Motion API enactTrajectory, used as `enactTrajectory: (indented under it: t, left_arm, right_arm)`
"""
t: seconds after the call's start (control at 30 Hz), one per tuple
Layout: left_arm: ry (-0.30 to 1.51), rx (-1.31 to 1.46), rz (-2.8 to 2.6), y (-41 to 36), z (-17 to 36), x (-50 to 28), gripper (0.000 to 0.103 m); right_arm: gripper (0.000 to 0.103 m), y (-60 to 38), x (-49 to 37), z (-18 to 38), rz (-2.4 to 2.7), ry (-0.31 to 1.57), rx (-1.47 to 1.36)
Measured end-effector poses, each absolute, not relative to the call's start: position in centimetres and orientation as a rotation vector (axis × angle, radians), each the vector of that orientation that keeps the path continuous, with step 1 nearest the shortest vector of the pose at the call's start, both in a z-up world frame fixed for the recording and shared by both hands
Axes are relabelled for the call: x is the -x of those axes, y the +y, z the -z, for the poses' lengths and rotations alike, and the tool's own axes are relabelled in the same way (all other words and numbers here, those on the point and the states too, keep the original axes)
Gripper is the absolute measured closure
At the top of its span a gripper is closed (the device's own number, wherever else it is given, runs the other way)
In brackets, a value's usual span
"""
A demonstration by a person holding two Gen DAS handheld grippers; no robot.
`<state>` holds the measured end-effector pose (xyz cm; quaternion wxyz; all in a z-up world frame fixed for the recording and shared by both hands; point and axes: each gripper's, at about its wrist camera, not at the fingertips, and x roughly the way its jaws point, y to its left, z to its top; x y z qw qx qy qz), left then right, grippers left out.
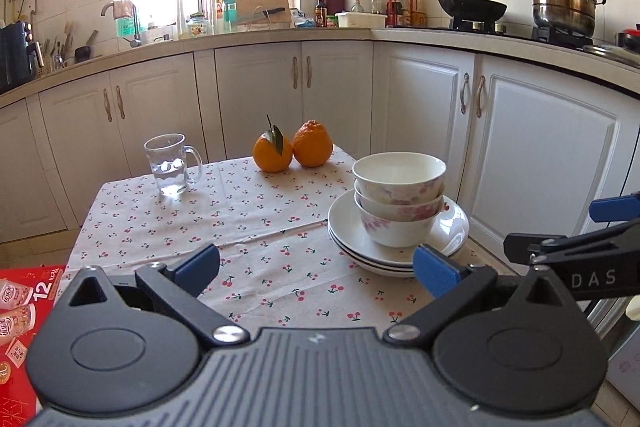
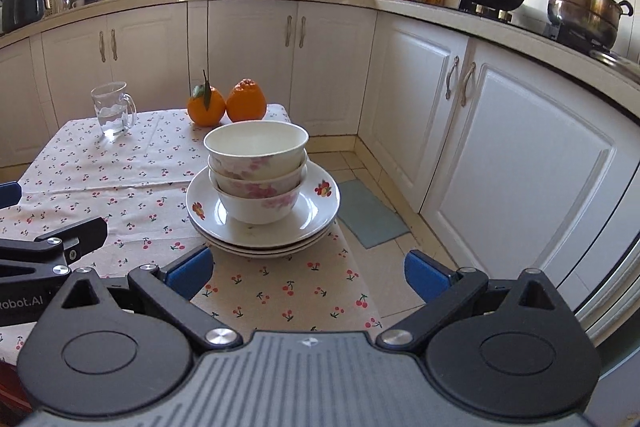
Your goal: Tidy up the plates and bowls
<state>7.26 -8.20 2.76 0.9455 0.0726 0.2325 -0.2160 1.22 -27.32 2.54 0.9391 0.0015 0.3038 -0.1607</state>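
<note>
Three nested white bowls with pink flowers (image 1: 399, 203) (image 2: 256, 173) stand on a stack of white plates (image 1: 452, 227) (image 2: 316, 211) near the table's right edge. My left gripper (image 1: 316, 269) is open over the cloth, short of the stack and left of it, with nothing between its blue pads (image 1: 434, 275). My right gripper (image 2: 308, 273) is open too, held back from the stack, its right pad over the floor beyond the table edge. The right gripper shows at the right rim of the left wrist view (image 1: 616, 211); the left one shows at the left rim of the right wrist view.
A glass mug of water (image 1: 172, 163) (image 2: 113, 111) and two oranges (image 1: 292, 147) (image 2: 226, 103) stand at the far side of the cherry-print tablecloth (image 1: 224, 227) (image 2: 100, 183). White cabinets (image 1: 540, 147) lie behind and to the right. A red box (image 1: 24, 307) sits lower left.
</note>
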Motion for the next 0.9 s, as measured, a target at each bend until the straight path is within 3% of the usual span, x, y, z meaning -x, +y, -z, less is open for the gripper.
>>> enactTrajectory:
  t: [0.9]
  left_arm:
    - [0.432,-0.127,0.372,-8.0,-3.7,-5.5,0.001]
  right_arm:
    - [0.0,-26.4,0.4,-3.5,0.34,0.546,-0.01]
